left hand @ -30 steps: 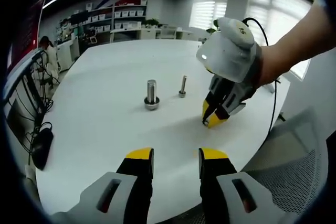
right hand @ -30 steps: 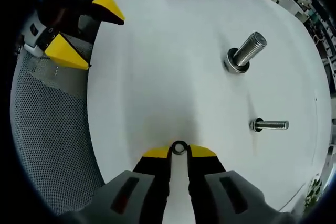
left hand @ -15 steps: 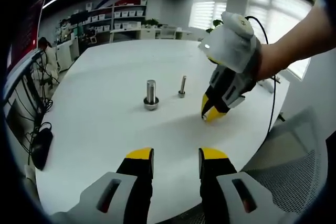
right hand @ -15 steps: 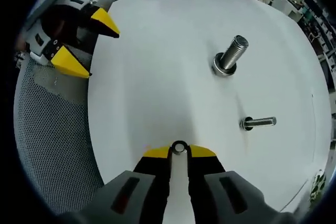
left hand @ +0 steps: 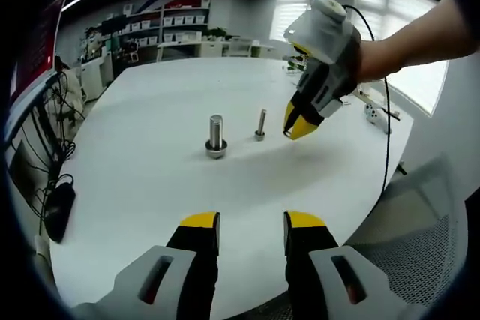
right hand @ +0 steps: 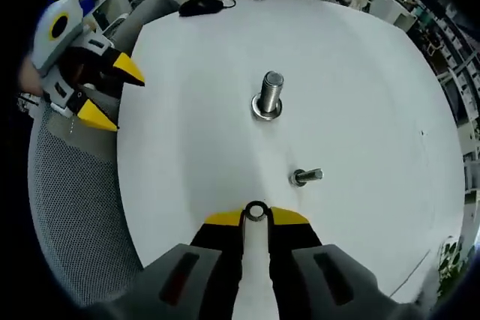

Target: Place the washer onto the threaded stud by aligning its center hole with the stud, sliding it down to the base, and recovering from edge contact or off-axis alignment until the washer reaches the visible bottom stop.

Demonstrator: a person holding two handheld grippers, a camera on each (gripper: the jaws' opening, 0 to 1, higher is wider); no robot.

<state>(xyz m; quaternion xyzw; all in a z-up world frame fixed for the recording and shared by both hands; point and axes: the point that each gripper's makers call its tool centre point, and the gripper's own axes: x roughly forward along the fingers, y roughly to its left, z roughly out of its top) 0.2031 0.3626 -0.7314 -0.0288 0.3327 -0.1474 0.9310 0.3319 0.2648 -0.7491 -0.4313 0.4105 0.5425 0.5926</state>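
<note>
Two threaded studs stand upright on the round white table (left hand: 135, 185): a thick one (left hand: 216, 136) (right hand: 268, 97) on a wide base, and a thin one (left hand: 260, 124) (right hand: 306, 177) to its right. My right gripper (right hand: 256, 213) is shut on a small dark washer (right hand: 256, 210) pinched between its yellow tips. In the left gripper view that gripper (left hand: 298, 125) hangs above the table, just right of the thin stud. My left gripper (left hand: 251, 222) stands open over the table's near edge, nothing between its jaws; in the right gripper view the left gripper (right hand: 105, 94) shows at far left.
A grey mesh chair (right hand: 71, 207) (left hand: 420, 237) sits at the table's near edge. A black mouse (right hand: 196, 6) lies on the far side of the table. Shelves and desks (left hand: 165, 31) line the room behind, where a person (left hand: 69, 73) sits.
My right gripper has risen off the table with the washer and moved toward the studs, now beside the thin one. The left gripper has stayed put.
</note>
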